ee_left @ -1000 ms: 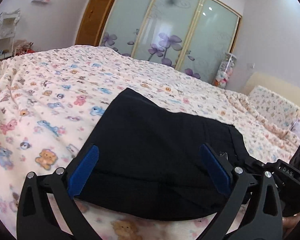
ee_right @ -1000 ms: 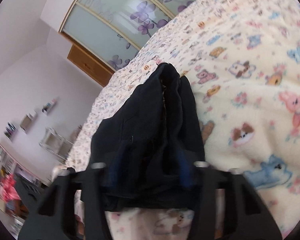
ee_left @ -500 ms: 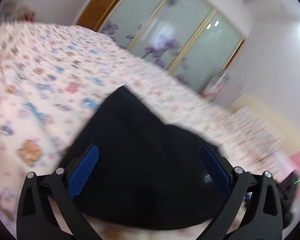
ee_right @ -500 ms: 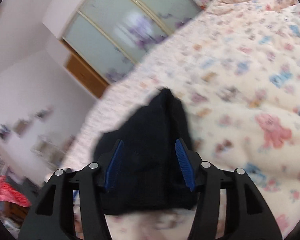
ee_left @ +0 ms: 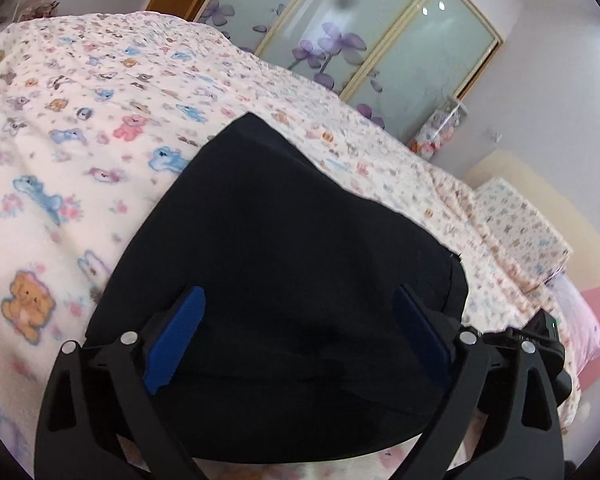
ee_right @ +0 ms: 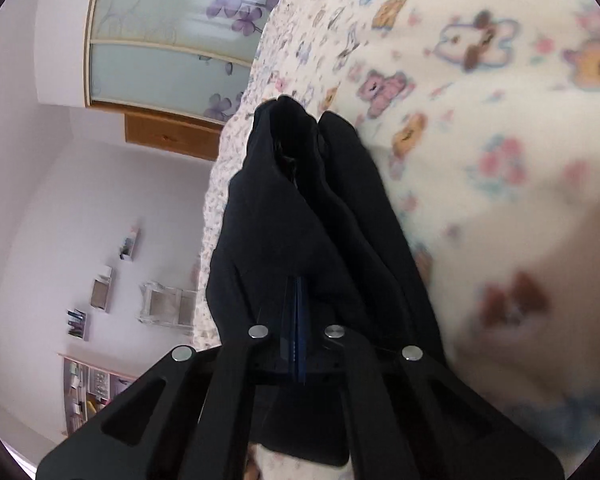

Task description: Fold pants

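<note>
The black pants [ee_left: 300,264] lie folded into a thick stack on the bed. My left gripper [ee_left: 296,344] is open, its blue pads spread wide over the near edge of the stack, not pinching it. In the right wrist view the pants [ee_right: 300,216] show end-on as bunched layers. My right gripper [ee_right: 298,320] is shut, its blue pads pressed together on the near end of the fabric. The right gripper's body also shows at the right edge of the left wrist view [ee_left: 540,344].
The bed is covered by a cream blanket with cartoon bears [ee_left: 80,160]. A pillow [ee_left: 520,220] and a pink pillow [ee_left: 580,320] lie at the head end. Glass wardrobe doors [ee_left: 360,32] and a wooden door [ee_right: 172,136] stand behind the bed.
My right gripper has closed from open onto the end of the pants and rolled sideways. My left gripper stayed open and shifted slightly over the stack.
</note>
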Demonstrator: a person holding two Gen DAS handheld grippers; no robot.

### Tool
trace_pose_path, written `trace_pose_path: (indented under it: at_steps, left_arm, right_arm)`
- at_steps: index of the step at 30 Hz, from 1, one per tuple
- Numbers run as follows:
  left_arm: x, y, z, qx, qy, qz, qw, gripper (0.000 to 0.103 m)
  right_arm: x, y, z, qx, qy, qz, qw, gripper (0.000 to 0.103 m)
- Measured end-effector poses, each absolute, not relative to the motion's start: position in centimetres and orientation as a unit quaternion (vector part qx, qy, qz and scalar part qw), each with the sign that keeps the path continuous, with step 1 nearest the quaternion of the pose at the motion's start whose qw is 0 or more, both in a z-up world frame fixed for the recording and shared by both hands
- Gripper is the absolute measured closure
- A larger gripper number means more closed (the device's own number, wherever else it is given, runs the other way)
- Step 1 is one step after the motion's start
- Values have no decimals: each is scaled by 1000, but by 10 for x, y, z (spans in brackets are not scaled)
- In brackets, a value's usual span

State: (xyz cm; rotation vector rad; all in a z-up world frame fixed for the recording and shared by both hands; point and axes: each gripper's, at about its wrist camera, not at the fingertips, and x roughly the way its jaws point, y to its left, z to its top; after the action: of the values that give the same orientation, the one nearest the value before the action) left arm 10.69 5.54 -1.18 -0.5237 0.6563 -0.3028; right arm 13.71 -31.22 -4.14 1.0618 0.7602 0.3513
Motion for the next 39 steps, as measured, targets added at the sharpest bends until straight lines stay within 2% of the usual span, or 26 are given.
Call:
trace_pose_path:
  at_steps: [1, 2, 3, 4, 6, 9, 10, 11, 13, 14, 16, 17, 18, 22, 26, 27, 31, 34, 39]
  left_arm:
    - [103, 58, -10, -267, 304, -146, 903, 3]
    - [98, 62, -8, -281, 287, -144, 905, 2]
    - [95, 65, -6, -289, 277, -143, 905, 2]
    - [94, 66, -5, -295, 268, -149, 905, 2]
    - [94, 64, -3, -293, 271, -153, 904, 2]
    - [100, 59, -6, -271, 295, -137, 906, 2]
    - [103, 56, -7, -259, 306, -135, 906, 2]
    - [106, 53, -8, -246, 315, -135, 907, 2]
    - [108, 48, -10, -226, 323, -133, 909, 2]
    - [108, 47, -11, -221, 326, -131, 910, 2]
    - [107, 47, -11, -221, 325, -129, 910, 2]
    - [106, 48, -11, -223, 323, -129, 911, 2]
    - [105, 48, -10, -225, 320, -129, 911, 2]
    - [95, 47, -2, -227, 290, -141, 919, 2]
    - [79, 36, 14, -195, 242, -175, 934, 2]
    - [79, 29, 14, -178, 248, -181, 935, 2]
    - [109, 19, -16, -148, 359, -148, 910, 2]
    - [106, 15, -13, -135, 351, -142, 916, 2]
    - [106, 12, -13, -130, 352, -138, 917, 2]
  right_arm:
    - [133, -310, -29, 474, 334, 173, 796, 88]
    - [132, -308, -21, 471, 321, 189, 800, 62]
    - [133, -305, -12, 470, 308, 206, 801, 45]
    - [134, -302, -7, 468, 300, 215, 803, 24]
    - [143, -293, 3, 454, 296, 232, 808, 23]
    - [163, -295, -6, 434, 336, 188, 815, 23]
    - [171, -294, -17, 434, 352, 177, 810, 29]
    - [176, -299, -29, 437, 362, 169, 806, 39]
    - [171, -299, -34, 434, 366, 168, 806, 54]
    - [167, -304, -32, 439, 366, 176, 802, 54]
    - [154, -305, -23, 442, 358, 178, 803, 50]
    - [142, -306, -13, 433, 349, 184, 811, 38]
    - [133, -304, -7, 427, 341, 198, 814, 35]
    - [99, -301, 5, 414, 332, 261, 806, 35]
    - [94, -294, -15, 407, 371, 269, 790, 34]
    - [94, -296, -21, 409, 378, 270, 786, 34]
    - [95, -307, -4, 413, 368, 261, 792, 35]
    - [108, -323, 13, 405, 350, 226, 814, 34]
    - [147, -336, -2, 388, 422, 170, 802, 34]
